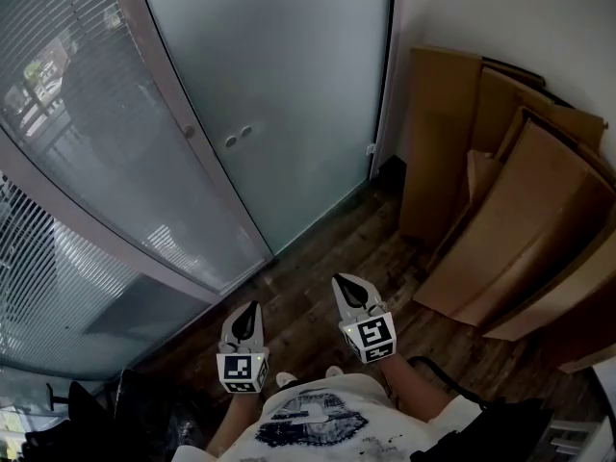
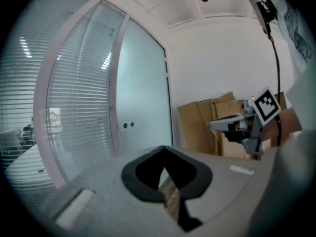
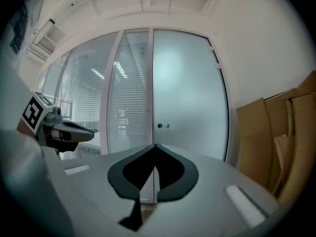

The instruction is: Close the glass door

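Looks to me like the frosted glass door (image 1: 289, 94) is already sitting flush against the wall-side frame, no gap I can spot. Both the left hand-held gripper (image 1: 250, 311) and the right hand-held gripper (image 1: 345, 285) are clamped together with nothing in them, hanging well back over the wood floor (image 1: 327, 248). I'd guess it's wrap-up time, maybe one check push near the knobs (image 1: 238, 137).

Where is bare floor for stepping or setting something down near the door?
Bare floor runs from the glass door back to the left gripper and right gripper. Cardboard leaning on the wall crowds the right; dark clutter sits lower left.
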`<state>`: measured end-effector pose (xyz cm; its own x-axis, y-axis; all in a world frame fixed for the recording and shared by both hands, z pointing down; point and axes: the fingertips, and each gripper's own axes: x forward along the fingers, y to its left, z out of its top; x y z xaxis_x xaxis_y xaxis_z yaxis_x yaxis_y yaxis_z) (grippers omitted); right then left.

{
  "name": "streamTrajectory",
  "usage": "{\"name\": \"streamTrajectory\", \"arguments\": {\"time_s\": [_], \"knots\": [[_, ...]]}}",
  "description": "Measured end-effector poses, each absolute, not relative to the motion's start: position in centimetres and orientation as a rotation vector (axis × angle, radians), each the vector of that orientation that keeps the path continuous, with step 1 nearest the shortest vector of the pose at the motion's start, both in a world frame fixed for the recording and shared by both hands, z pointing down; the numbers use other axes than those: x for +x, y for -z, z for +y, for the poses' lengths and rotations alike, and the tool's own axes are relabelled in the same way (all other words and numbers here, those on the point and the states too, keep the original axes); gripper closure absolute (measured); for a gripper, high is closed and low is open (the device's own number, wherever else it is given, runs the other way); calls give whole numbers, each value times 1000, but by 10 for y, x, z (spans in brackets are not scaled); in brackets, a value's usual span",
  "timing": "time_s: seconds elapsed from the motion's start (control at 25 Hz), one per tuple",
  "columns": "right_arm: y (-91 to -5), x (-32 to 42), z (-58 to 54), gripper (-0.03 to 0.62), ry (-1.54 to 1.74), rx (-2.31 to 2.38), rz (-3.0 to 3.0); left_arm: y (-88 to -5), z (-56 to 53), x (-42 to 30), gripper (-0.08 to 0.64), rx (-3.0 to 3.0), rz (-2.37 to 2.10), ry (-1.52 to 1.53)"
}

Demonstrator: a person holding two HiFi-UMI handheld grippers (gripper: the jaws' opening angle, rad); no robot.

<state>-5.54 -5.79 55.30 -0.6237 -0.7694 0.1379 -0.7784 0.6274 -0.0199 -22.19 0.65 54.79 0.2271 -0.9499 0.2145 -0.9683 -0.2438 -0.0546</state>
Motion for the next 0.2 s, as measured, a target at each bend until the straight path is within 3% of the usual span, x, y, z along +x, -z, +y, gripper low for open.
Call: {"name": "streamTrajectory", "arguments": {"time_s": [0.2], "knots": [[-548, -52, -54, 584, -114, 1284, -2745, -548, 10, -216, 560, 2380, -1894, -315]]}}
